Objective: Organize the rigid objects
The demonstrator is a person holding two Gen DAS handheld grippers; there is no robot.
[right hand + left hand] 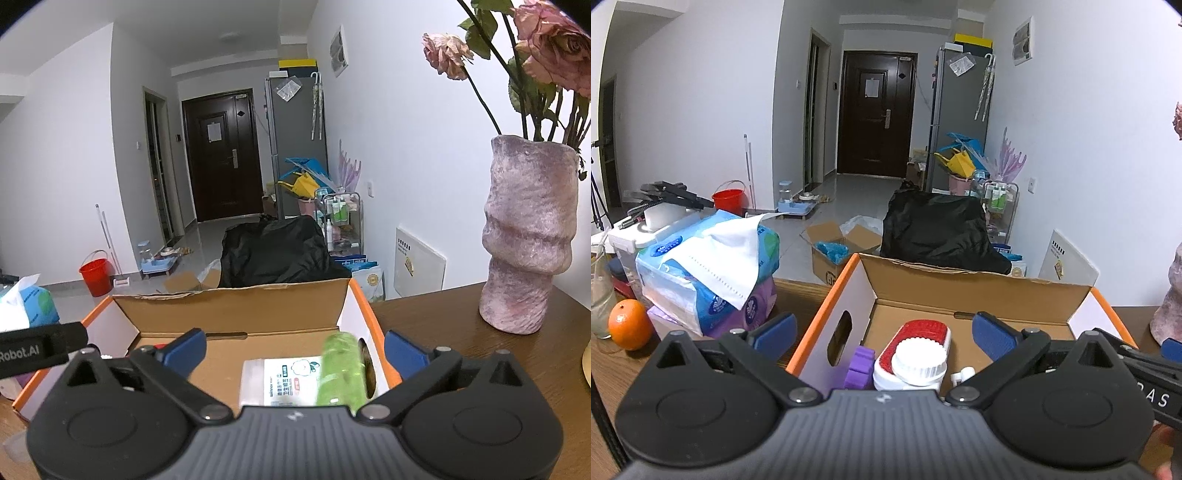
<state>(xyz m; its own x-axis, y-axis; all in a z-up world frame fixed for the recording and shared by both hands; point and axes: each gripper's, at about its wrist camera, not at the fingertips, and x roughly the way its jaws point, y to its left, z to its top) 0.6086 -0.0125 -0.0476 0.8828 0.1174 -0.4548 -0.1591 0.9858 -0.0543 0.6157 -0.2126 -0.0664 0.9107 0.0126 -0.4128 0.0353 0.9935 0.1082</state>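
An open cardboard box with orange-edged white walls (831, 306) (236, 310) stands on the wooden table. In the left wrist view it holds a red and white brush (925, 332), a white ridged cap (919, 360), a purple toothed piece (861, 365) and a small white part (960, 376). In the right wrist view it holds a white labelled packet (284, 376) and a green translucent cylinder (341, 369). My left gripper (884, 330) is open and empty above the box. My right gripper (293, 349) is open and empty above the box's right part.
Tissue packs (709, 273), an orange (629, 324) and a white-lidded container (646, 230) lie left of the box. A pink vase with dried roses (528, 240) stands on the table at the right. A black bag (938, 229) lies behind the box.
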